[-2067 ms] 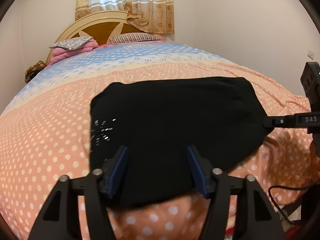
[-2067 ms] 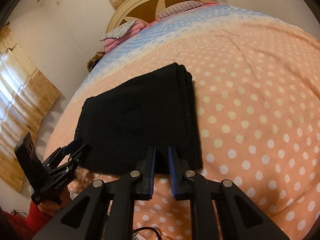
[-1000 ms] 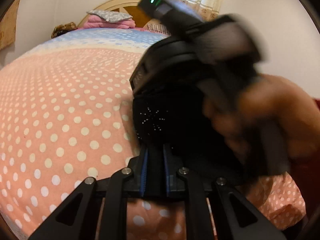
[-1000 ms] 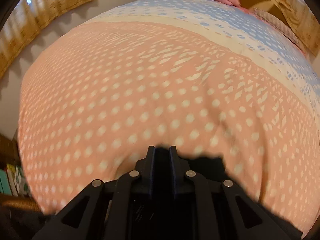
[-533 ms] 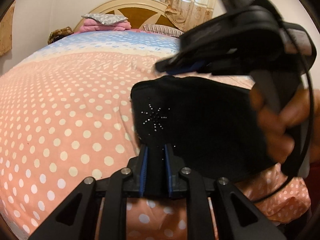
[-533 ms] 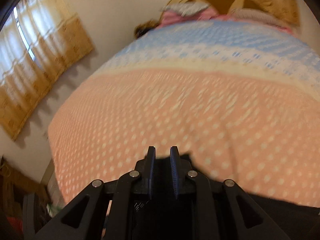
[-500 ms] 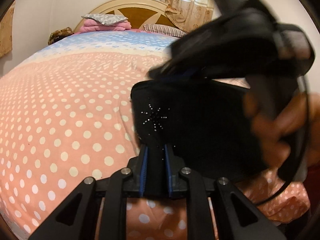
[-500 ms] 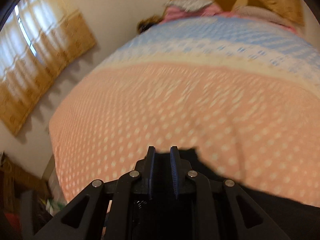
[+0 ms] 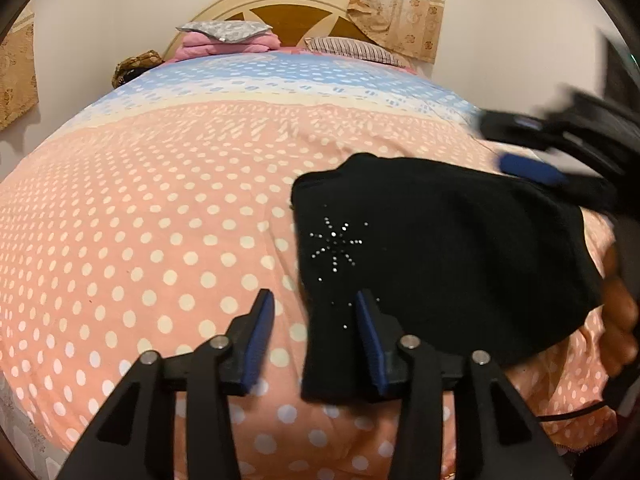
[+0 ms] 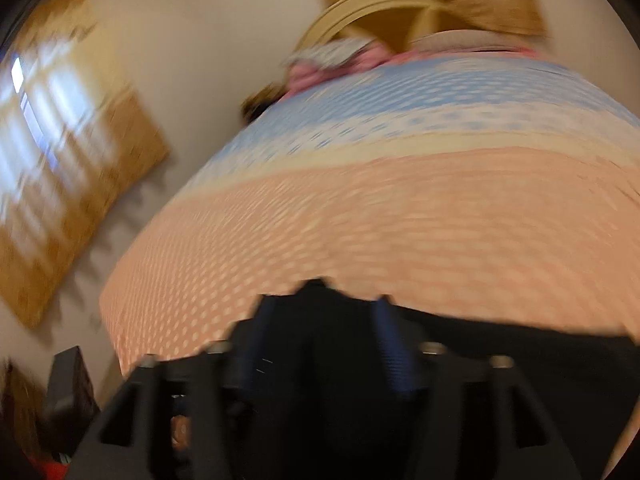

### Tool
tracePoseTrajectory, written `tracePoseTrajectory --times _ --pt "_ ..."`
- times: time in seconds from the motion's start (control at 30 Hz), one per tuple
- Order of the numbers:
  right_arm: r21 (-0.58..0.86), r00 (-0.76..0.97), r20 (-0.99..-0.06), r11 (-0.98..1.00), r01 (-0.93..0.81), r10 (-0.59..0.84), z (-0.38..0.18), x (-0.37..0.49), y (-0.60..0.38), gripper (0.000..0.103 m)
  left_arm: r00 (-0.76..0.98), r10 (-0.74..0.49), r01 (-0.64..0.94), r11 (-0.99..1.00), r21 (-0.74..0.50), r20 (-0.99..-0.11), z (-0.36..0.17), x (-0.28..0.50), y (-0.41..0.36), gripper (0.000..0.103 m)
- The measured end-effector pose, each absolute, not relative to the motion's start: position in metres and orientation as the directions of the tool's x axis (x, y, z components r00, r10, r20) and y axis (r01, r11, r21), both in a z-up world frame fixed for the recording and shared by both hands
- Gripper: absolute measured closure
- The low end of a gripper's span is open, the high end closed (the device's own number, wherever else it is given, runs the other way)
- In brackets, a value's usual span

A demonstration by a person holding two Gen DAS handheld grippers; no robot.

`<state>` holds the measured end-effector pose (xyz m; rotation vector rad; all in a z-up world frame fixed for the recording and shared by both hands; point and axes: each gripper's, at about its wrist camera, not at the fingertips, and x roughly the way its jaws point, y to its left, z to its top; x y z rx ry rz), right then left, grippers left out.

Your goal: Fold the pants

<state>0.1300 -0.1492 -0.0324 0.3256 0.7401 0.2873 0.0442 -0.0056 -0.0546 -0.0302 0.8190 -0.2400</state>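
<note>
fingers [image 9: 262,332] of the left gripper [image 9: 314,330] spread wide, clamping nothing; right pad lying over the near corner of the folded black pants [image 9: 440,256], left pad over bare polka-dot bedspread [image 9: 140,216]. pants resting just ahead and to the right, rhinestone star facing up. right gripper [image 10: 324,340] blurred, fingers apart with dark cloth beneath, grip not judged. likely risks: snagging the corner while pulling back, or dragging the top layer and undoing the fold.
</note>
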Motion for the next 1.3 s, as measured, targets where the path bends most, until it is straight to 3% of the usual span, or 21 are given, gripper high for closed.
tracePoseTrajectory --times 0.13,0.4,0.67,0.8,0.97,1.17,1.3 --pt "0.48 0.748 -0.572 0.877 -0.026 0.335 -0.034 0.093 -0.204 0.042 0.659 -0.207 0.204 0.975 -0.093 -0.723 -0.053 0.046 -0.008 0.054" --pt "0.528 0.801 -0.559 0.836 0.146 0.213 -0.048 0.023 -0.273 0.042 0.695 -0.187 0.211 0.976 -0.053 -0.694 -0.041 0.036 -0.01 0.033" --pt "0.632 0.819 -0.555 0.714 0.301 0.146 -0.073 -0.025 -0.333 0.042 0.715 -0.203 0.224 0.973 -0.055 -0.669 -0.026 0.047 -0.014 0.032" --pt "0.675 0.822 -0.531 0.689 0.264 0.204 -0.079 -0.018 -0.334 0.042 0.706 -0.234 0.226 0.969 -0.1 -0.669 -0.025 0.062 -0.019 0.03" --pt "0.683 0.782 -0.557 0.69 0.24 0.279 -0.095 0.002 -0.314 0.041 0.638 -0.248 0.193 0.968 -0.161 -0.729 -0.049 0.077 -0.019 0.03" --pt "0.561 0.762 -0.609 0.799 0.217 0.221 -0.088 0.009 -0.286 0.036 0.611 -0.298 0.156 0.953 -0.258 -0.734 -0.059 0.078 -0.007 0.024" --pt "0.51 0.735 -0.637 0.841 0.179 0.23 -0.087 0.014 -0.271 0.035 0.614 -0.274 0.151 0.961 -0.231 -0.74 -0.059 0.074 -0.01 0.023"
